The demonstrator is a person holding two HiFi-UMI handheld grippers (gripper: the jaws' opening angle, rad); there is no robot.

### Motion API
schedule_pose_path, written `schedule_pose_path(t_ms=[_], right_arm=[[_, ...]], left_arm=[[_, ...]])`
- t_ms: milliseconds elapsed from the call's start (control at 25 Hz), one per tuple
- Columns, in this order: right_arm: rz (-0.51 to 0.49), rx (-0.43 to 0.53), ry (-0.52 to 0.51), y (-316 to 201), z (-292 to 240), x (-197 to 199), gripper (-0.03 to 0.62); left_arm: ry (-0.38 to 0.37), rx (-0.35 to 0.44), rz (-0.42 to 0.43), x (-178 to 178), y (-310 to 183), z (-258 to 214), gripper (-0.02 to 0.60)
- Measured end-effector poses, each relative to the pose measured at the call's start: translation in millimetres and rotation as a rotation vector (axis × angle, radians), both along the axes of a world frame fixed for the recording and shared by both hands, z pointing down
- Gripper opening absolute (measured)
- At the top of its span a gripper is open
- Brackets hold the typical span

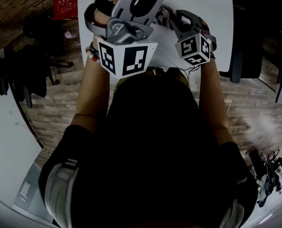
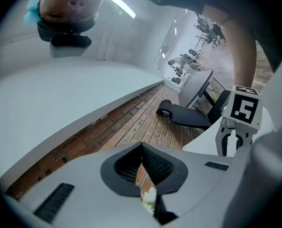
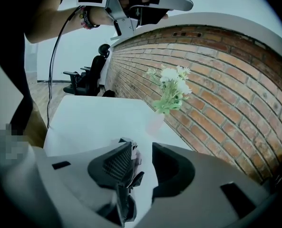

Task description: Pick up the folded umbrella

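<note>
Lengthwise along right claw [image 3: 141, 151]: folded umbrella [image 3: 127, 200].

From my end I see a black short-sleeved top [image 1: 155, 127] with pale grey patches [image 1: 60, 184] at the shoulders, and a beaded bracelet [image 1: 91, 51] on the left wrist. The left gripper [image 2: 141, 146] and right gripper [image 3: 141, 151] are smooth grey shells with black ribbed pads [image 3: 116, 164] and small dark slots [image 3: 61, 165]. Each carries a white cube [image 1: 127, 58] printed with black square markers. A thin black cable [image 3: 52, 70] hangs by the left wrist.
</note>
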State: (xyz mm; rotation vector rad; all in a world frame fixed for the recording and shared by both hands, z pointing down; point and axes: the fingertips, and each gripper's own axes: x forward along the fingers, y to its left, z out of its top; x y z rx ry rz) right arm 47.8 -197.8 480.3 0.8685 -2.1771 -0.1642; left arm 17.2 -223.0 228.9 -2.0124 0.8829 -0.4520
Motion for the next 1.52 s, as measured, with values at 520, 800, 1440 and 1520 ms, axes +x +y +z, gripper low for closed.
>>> schedule_pose_path(t_ms=[520, 800, 1440, 1520], right_arm=[[0.031, -0.130, -0.049, 8, 19, -1, 0.256], [0.039, -0.149, -0.041, 8, 25, 1, 0.267], [0.040, -0.231, 0.008, 7, 54, -8, 0.310], [0.038, -0.243, 0.021, 6, 57, -7, 0.313]], left_arm=[[0.007, -0.009, -0.001, -1, 3, 5, 0.011], [0.010, -0.002, -0.008, -2, 3, 2, 0.011], [0.001, -0.009, -0.023, -19, -4, 8, 0.011], [0.000, -0.011, -0.026, -20, -6, 9, 0.011]])
